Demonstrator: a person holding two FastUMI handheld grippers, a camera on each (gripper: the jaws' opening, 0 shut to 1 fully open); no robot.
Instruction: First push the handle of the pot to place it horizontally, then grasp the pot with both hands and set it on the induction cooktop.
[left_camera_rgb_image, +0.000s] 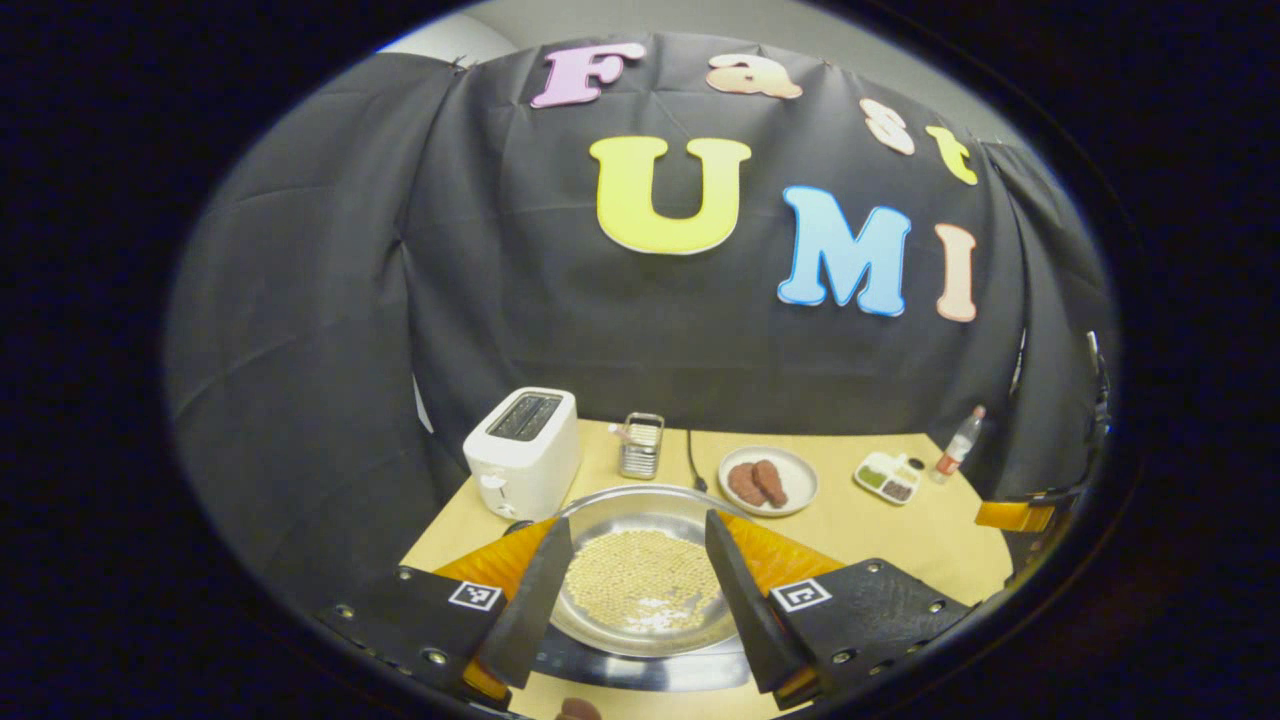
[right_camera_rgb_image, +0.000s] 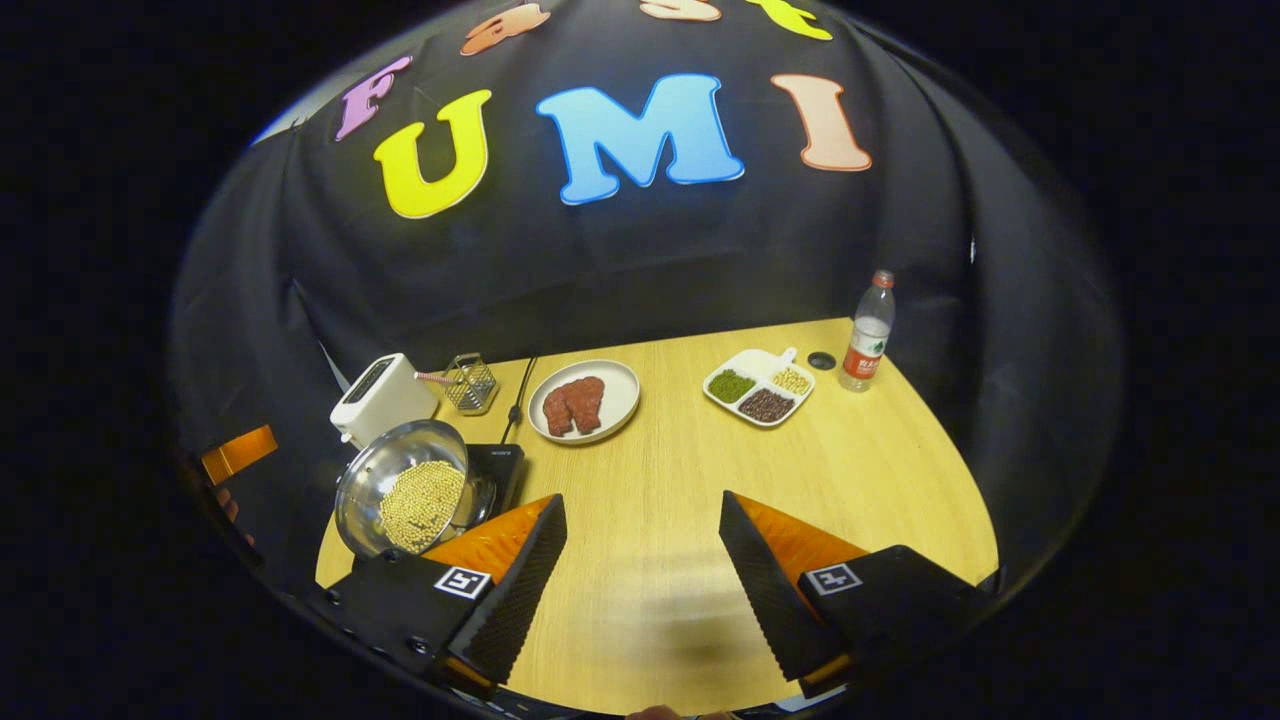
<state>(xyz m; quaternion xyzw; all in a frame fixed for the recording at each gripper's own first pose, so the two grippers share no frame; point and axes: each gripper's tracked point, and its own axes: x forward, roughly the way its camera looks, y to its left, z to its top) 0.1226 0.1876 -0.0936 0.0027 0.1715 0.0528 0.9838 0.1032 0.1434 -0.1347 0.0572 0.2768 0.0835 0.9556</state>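
1. Straight ahead of my left gripper sits the pot, a shallow metal pan full of small pale beans, framed between that gripper's spread fingers. It rests on the dark induction cooktop, whose edge shows just under its near rim.
2. Both sets of jaws stand released and hold nothing. The right gripper hangs over bare table, well apart from the pot.
3. I judge spilling the main risk: the beans lie loose and heaped, so a bump on the rim from either finger, or an uneven two-handed lift, could tip them over the edge.
4. I cannot make out the handle in either view, so I cannot confirm it lies horizontal; reaching for it blind could skid the pot off the cooktop.
5. From the right gripper view the pot looks tilted on the cooktop, near the toaster; the left gripper view hides that tilt.
6. A plate of meat, a divided tray and a bottle also stand out more clearly in the right gripper view.
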